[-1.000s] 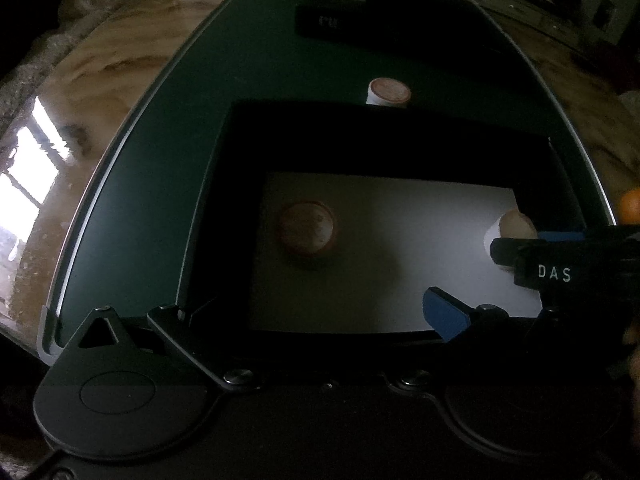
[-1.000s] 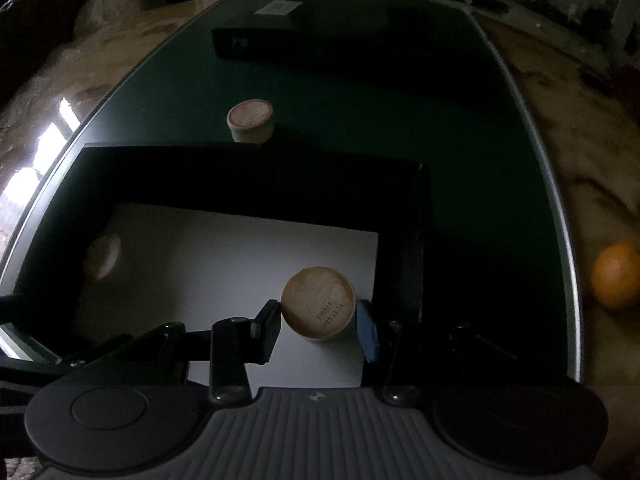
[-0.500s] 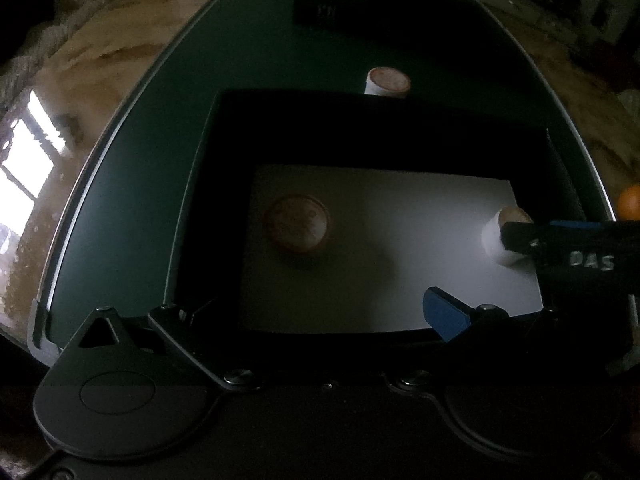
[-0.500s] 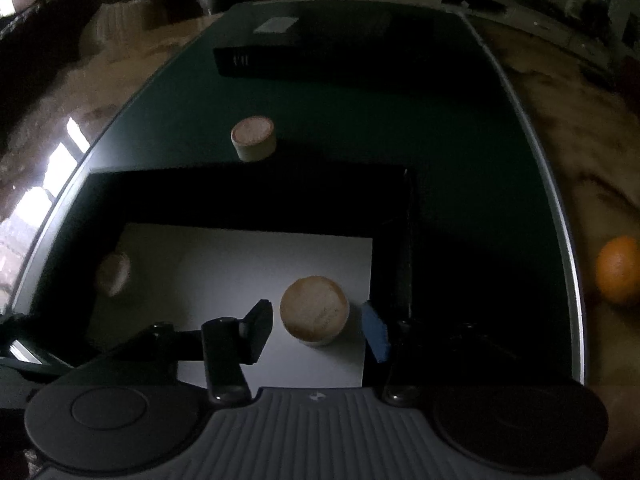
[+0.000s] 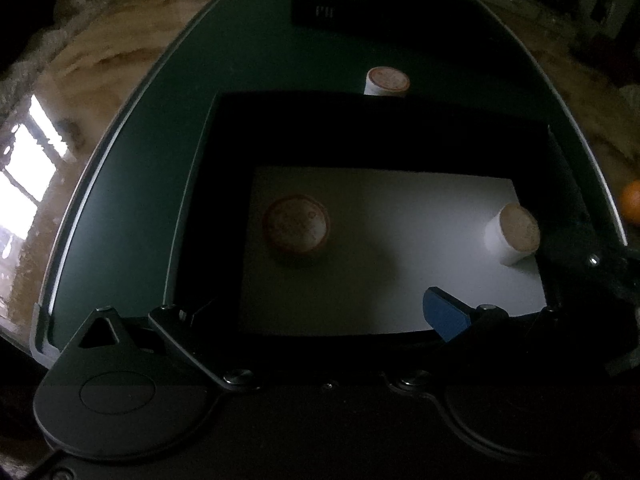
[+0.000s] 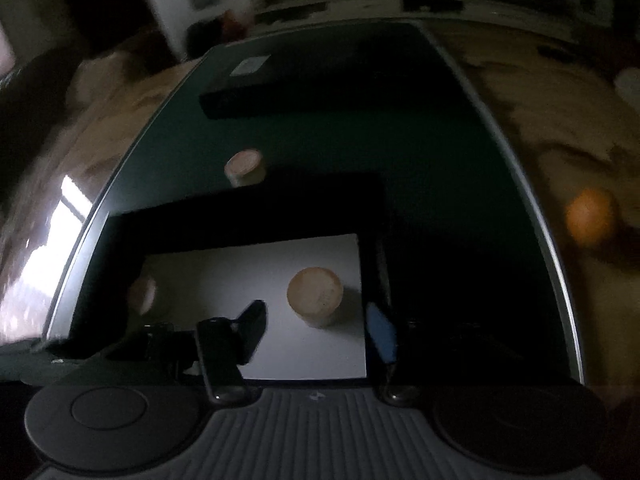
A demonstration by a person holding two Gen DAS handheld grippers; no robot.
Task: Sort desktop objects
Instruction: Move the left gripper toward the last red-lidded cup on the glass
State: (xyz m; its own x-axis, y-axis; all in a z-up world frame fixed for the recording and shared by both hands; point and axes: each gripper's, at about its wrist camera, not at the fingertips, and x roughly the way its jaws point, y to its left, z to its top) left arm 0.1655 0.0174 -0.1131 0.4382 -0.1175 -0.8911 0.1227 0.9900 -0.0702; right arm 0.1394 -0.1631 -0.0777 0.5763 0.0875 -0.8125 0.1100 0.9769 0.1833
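Note:
A black box with a white floor lies on the green mat. In it stand a brown-lidded jar at the left and a small white cup with a cork-coloured top at the right. My left gripper hangs open over the box's near side with nothing between its fingers. My right gripper is just behind the cup; its jaws are opening and the pads stand clear of the cup. The jar shows dimly at the box's left.
A second small cup stands on the mat just beyond the box's far wall. A flat black case lies at the mat's far end. An orange rests on the marbled table to the right.
My right gripper let go of the cup, spread its fingers, and lifted back and away, rolling a little. The cup stays standing in the box. The left gripper kept still.

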